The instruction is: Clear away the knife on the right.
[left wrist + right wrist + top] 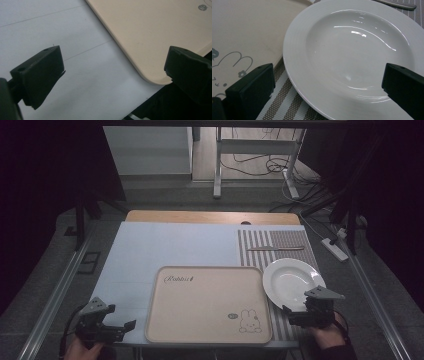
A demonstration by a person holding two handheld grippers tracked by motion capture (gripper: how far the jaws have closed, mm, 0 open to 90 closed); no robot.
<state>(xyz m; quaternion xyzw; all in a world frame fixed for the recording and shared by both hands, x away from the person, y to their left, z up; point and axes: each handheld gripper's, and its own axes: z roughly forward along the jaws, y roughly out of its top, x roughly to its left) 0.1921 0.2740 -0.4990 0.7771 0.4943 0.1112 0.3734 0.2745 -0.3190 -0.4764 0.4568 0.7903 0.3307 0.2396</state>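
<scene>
A beige tray (205, 305) with a rabbit drawing lies at the table's front centre. To its right a white deep plate (290, 281) rests on a striped placemat (277, 247). A metal knife (275, 248) lies on the mat behind the plate. My left gripper (117, 327) is open at the front left, beside the tray's near left corner (150, 75), jaws wide over the pale cloth. My right gripper (295, 312) is open just in front of the plate (352, 55), its jaws spread to either side of the near rim, holding nothing.
A pale blue cloth (165, 245) covers the left and middle of the wooden table (210, 216). Metal rails run along both sides. Desk legs and cables lie on the floor beyond the far edge. The table's front edge is right by both grippers.
</scene>
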